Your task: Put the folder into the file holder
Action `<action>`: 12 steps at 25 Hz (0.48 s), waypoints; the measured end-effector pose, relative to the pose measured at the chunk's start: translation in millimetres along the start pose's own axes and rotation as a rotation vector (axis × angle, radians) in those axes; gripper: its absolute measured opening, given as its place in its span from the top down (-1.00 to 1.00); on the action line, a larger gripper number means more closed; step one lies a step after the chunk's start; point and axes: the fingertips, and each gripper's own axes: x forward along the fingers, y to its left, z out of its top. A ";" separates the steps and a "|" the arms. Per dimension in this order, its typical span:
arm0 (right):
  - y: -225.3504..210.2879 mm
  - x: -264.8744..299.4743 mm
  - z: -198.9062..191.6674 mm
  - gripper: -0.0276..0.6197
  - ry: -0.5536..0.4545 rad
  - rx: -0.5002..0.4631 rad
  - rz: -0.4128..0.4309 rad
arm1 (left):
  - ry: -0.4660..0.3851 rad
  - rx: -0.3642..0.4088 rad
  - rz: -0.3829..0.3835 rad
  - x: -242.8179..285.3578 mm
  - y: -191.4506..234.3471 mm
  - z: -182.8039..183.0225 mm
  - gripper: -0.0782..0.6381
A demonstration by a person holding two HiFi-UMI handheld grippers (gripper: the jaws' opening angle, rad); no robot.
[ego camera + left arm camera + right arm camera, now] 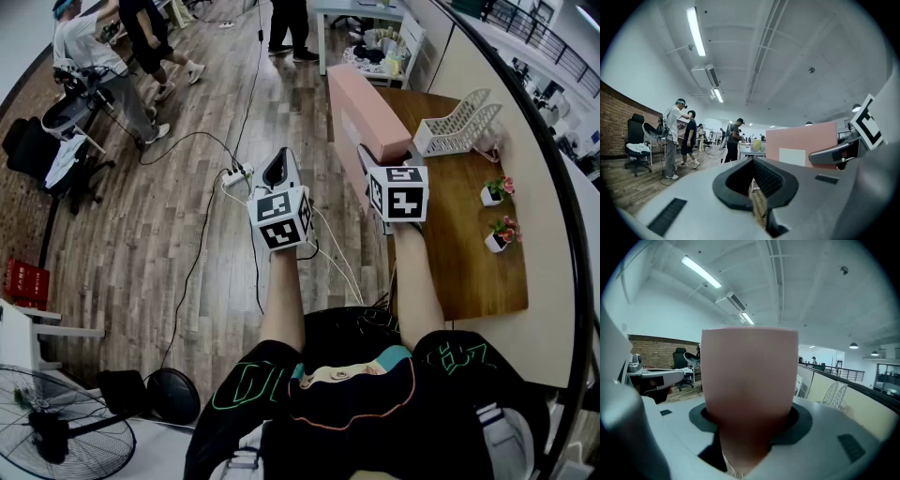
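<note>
Folder (367, 108) pinched at near end by right gripper (373, 159), along left edge of tabletop (459, 234); left gripper (280, 161) pressed together, empty. Likely mid-carry. Next: swing right, line up with a slot of file holder (457, 124) beyond, lower in.

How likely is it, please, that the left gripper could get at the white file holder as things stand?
Probably not directly: the left gripper hangs over the floor beside the desk, and the pink folder held in the right gripper stands between it and the file holder.
</note>
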 end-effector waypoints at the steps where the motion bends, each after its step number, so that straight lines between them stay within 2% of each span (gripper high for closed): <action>1: 1.0 0.7 2.5 0.05 -0.003 -0.002 0.000 | -0.003 0.001 -0.002 1.2 1.8 2.2 0.78; 9: 9.2 6.6 13.5 0.06 -0.022 0.040 0.004 | -0.018 -0.011 0.005 2.6 18.6 9.8 0.78; 12: 13.9 10.4 17.6 0.06 -0.022 0.023 0.009 | -0.032 -0.021 0.013 3.2 26.2 13.5 0.78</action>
